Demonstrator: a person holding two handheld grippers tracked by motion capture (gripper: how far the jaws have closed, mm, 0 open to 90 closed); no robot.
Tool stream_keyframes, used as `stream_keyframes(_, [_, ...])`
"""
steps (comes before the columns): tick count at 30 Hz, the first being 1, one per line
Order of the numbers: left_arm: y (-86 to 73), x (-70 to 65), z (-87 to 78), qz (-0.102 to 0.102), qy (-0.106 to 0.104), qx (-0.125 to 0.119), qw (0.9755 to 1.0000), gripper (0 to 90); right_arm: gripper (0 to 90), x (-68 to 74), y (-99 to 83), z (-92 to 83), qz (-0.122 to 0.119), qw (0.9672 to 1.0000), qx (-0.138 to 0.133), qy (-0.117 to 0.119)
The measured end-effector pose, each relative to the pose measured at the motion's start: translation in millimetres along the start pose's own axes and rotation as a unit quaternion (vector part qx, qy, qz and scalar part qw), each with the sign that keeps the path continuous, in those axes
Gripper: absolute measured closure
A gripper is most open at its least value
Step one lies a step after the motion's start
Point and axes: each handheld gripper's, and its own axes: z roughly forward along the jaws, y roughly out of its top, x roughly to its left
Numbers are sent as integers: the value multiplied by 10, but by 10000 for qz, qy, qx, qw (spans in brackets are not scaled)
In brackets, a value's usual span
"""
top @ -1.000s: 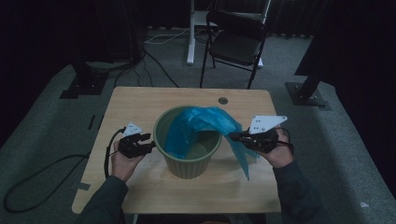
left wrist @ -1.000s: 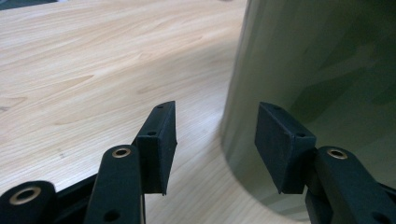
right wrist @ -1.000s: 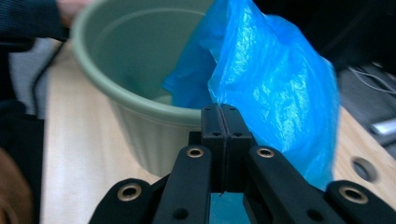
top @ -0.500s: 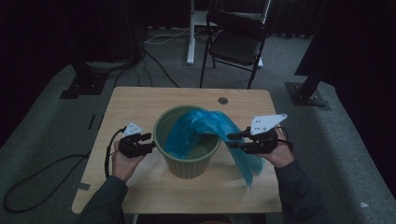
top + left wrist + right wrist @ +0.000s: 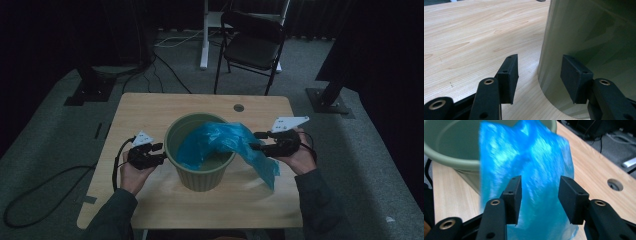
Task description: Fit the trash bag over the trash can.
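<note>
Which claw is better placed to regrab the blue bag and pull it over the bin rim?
Right. The right claw is open with the blue bag between its jaws; the left claw faces the green bin wall.

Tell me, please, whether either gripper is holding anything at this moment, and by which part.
Nothing is held. The right gripper has just been opening, its pads clear of the blue bag between them. The left gripper stands open beside the green bin.
</note>
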Motion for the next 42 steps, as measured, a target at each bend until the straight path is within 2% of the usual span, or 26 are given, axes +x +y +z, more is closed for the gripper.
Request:
stream_keyframes(2, [1, -2, -5, -6, -3, -10, 10000, 484, 614, -40, -21, 52, 45, 10000, 73, -9])
stream_keyframes(6, [7, -8, -24, -5, -4, -40, 10000, 484, 860, -81, 7, 113, 23, 10000, 59, 51])
stream_keyframes(8, [15, -12, -41, 2, -11, -55, 10000, 484, 900, -87, 56, 119, -11, 10000, 4, 70])
stream_keyframes(12, [26, -18, -70, 0, -27, -111, 9999, 484, 900, -65, 178, 112, -151, 9998, -51, 81])
stream_keyframes(13, [26, -18, -75, 14, -27, -113, 9999, 484, 864, -54, 195, 104, -184, 9998, -64, 104])
stream_keyframes(14, [24, -18, -79, 14, -29, -120, 9999, 484, 773, -44, 203, 96, -189, 9997, -78, 129])
stream_keyframes(15, [22, -16, -79, 10, -28, -119, 9999, 484, 632, -46, 204, 91, -140, 9996, -111, 222])
stream_keyframes(16, [22, -14, -76, 9, -31, -107, 9999, 484, 580, -50, 202, 93, -100, 9997, -118, 213])
stream_keyframes(17, [22, -15, -73, 8, -33, -104, 9999, 484, 485, -57, 193, 98, -70, 9998, -135, 131])
stream_keyframes(18, [23, -19, -68, 11, -33, -99, 9999, 484, 449, -73, 188, 108, -39, 9999, -130, 105])
stream_keyframes(20, [24, -25, -67, 7, -16, -98, 10000, 486, 434, -116, 171, 151, 54, 10000, -16, 71])
stream_keyframes(21, [24, -24, -69, 1, -23, -106, 9999, 486, 439, -136, 160, 178, 94, 9998, 51, 139])
stream_keyframes(22, [25, -22, -71, 8, -28, -103, 9999, 485, 489, -153, 147, 205, 124, 9997, 110, 176])
stream_keyframes(25, [30, -23, -73, 8, -24, -96, 10000, 486, 706, -178, 132, 257, 145, 9992, 158, 325])
stream_keyframes(26, [30, -23, -73, 8, -24, -96, 10000, 486, 706, -178, 132, 257, 145, 9992, 158, 325])
stream_keyframes(28, [41, -38, -99, 46, -4, -119, 9999, 488, 871, -162, 180, 244, 72, 9994, 66, 323])
stream_keyframes(36, [93, -66, -101, 93, -15, -155, 9998, 489, 892, -93, 375, 161, -147, 9994, -58, 304])
stream_keyframes(42, [148, -117, -47, 207, -20, -112, 9997, 489, 893, -48, 490, 255, -301, 9985, 18, 455])
